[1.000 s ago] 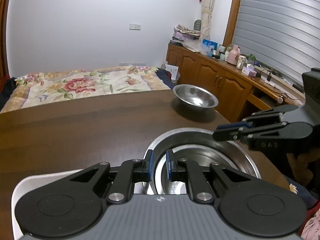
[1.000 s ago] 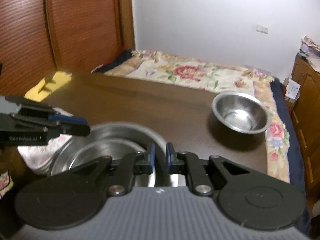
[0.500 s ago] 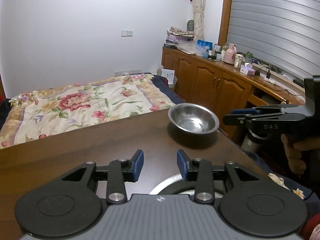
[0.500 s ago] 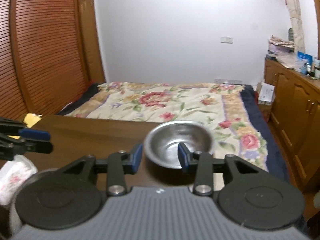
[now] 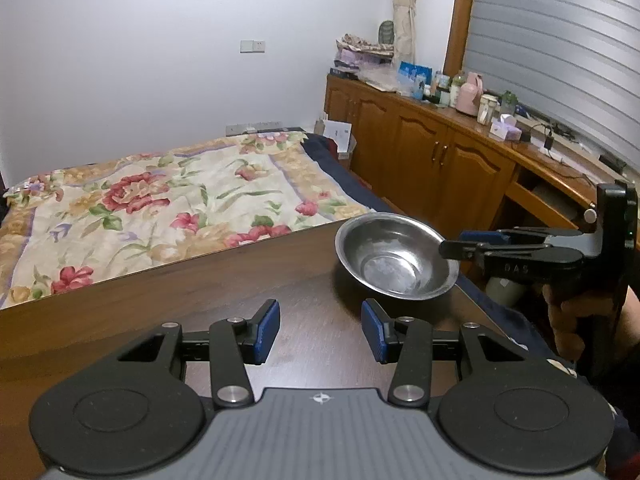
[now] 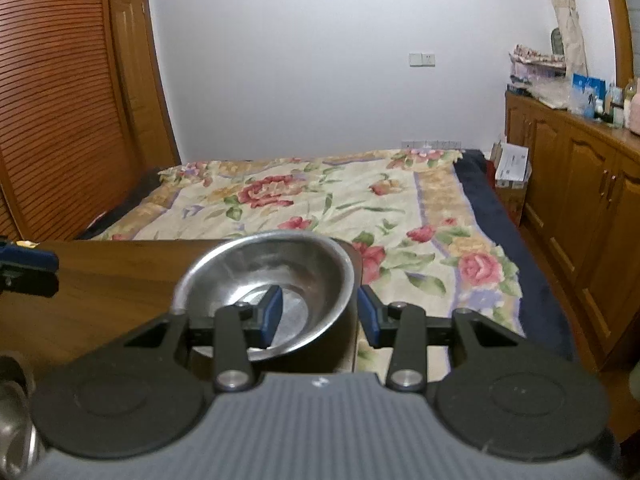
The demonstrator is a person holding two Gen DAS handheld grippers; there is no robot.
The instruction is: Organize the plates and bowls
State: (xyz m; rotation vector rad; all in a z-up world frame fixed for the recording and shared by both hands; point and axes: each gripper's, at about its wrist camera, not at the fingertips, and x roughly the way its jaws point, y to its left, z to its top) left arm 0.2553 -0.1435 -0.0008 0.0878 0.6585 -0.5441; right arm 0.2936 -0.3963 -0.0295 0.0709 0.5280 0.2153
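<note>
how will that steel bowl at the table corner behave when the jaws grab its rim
The steel bowl is probably rigid and light. Its polished wall looks slippery, so the right gripper, jaws open astride the rim, may slip. Its small base could rock.

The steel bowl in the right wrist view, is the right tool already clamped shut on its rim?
No. The right tool is open, with one finger inside the steel bowl and the other outside its rim.

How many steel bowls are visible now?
2. One steel bowl at the table's far right corner, between the right gripper's fingers; another's edge lower left. More may be hidden.
</note>
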